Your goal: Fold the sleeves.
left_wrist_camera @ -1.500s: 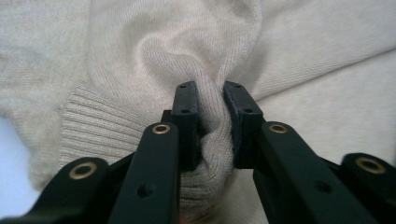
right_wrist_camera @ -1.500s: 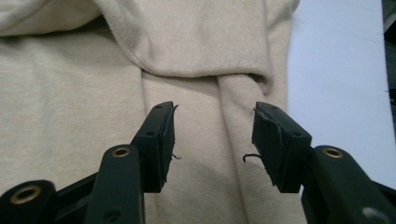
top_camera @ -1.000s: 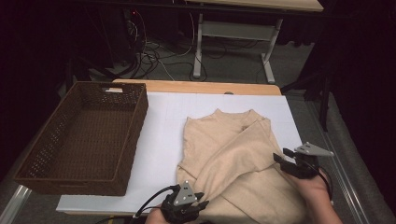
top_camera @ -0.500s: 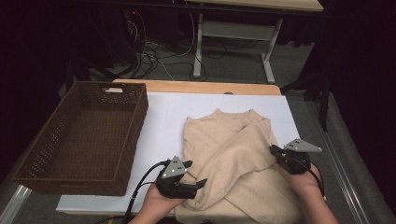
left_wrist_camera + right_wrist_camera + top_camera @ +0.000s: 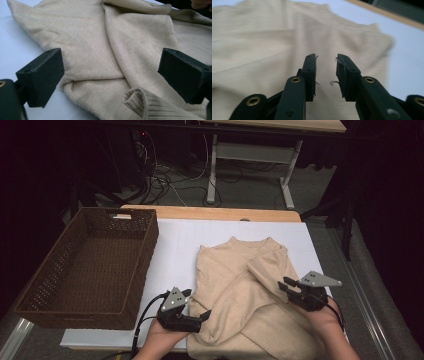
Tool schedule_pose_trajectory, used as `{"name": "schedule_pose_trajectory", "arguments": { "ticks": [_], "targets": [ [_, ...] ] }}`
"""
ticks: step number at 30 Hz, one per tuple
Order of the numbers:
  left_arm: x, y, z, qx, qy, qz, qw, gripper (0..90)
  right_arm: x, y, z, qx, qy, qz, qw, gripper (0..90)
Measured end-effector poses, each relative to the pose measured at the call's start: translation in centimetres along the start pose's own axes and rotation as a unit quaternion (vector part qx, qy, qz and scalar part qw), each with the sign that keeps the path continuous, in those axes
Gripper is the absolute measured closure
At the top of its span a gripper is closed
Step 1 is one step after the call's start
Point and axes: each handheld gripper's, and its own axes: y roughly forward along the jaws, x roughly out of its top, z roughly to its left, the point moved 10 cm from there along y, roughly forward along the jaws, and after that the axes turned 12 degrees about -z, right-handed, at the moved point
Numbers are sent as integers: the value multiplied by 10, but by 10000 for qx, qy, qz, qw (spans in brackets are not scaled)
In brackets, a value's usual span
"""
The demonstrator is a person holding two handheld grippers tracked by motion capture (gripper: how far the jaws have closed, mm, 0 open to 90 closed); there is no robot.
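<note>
The left gripper (image 5: 196,312) is held at the near edge of the table (image 5: 175,250), at the left border of the beige sweater (image 5: 250,305). In the left gripper view its jaws are spread wide, with the knit lying between them and nothing pinched; a ribbed cuff (image 5: 142,103) curls up just in front of them. A black cable is seen trailing from this gripper toward the near edge.

The right gripper (image 5: 289,286) is held near the right edge of the table, over the right side of the sweater, with its grey three-cornered plate (image 5: 319,279) on top. In the right gripper view (image 5: 325,75) its jaws are parted by a narrow gap, and no cloth is caught between them; the fabric below is blurred.

The sweater is spread over the near right part of the white table top, its collar turned toward the far edge and a sleeve (image 5: 270,270) folded across the body. Its lower part reaches the near edge between the person's two hands.

A brown wicker basket (image 5: 45,282) is set along the left edge of the table, well apart from the sweater. A strip of bare wood (image 5: 210,213) is shown along the far edge.
</note>
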Motion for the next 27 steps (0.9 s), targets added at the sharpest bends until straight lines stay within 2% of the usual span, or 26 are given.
{"name": "schedule_pose_trajectory", "arguments": {
  "ticks": [3,5,7,8,9,10,11,12,14,16,18,20,22,25,27],
  "targets": [
    [-1,1,1,18,21,33,10000,51,-12,19,-24,-294,119,395,9987,715],
    [-1,0,1,26,65,34,10000,51,-23,36,-36,-403,206,649,9969,683],
    [-1,0,2,57,73,9,10000,51,-32,49,-43,-509,369,933,9936,627],
    [-1,0,2,57,73,9,10000,52,-39,54,-45,-543,537,1156,9904,613],
    [-1,0,2,51,48,9,10000,52,-40,57,-46,-494,782,1084,9898,624],
    [-1,1,2,37,43,6,10000,52,-40,57,-46,-494,782,1084,9898,624],
    [-1,1,2,17,50,4,10000,52,-40,57,-45,-448,776,1121,9896,732],
    [-1,1,1,-8,57,12,10000,52,-40,57,-45,-448,776,1121,9896,732],
    [-2,2,1,-30,78,38,10000,52,-40,56,-42,-438,529,1194,9905,849],
    [-3,2,2,-19,85,51,9999,51,-38,54,-42,-497,386,1171,9911,869],
    [-2,0,2,-18,73,45,10000,51,-32,51,-47,-590,361,1034,9922,871],
    [-1,-2,2,-7,63,16,10000,51,-25,45,-58,-739,460,853,9925,871],
    [2,-3,2,12,47,-41,10000,51,-20,36,-75,-950,548,743,9912,871],
    [3,-3,4,24,21,-46,10000,52,-19,26,-104,-1232,734,722,9870,871],
    [2,-2,5,36,4,-8,10000,52,-29,23,-121,-1342,889,853,9833,871]
  ]
}}
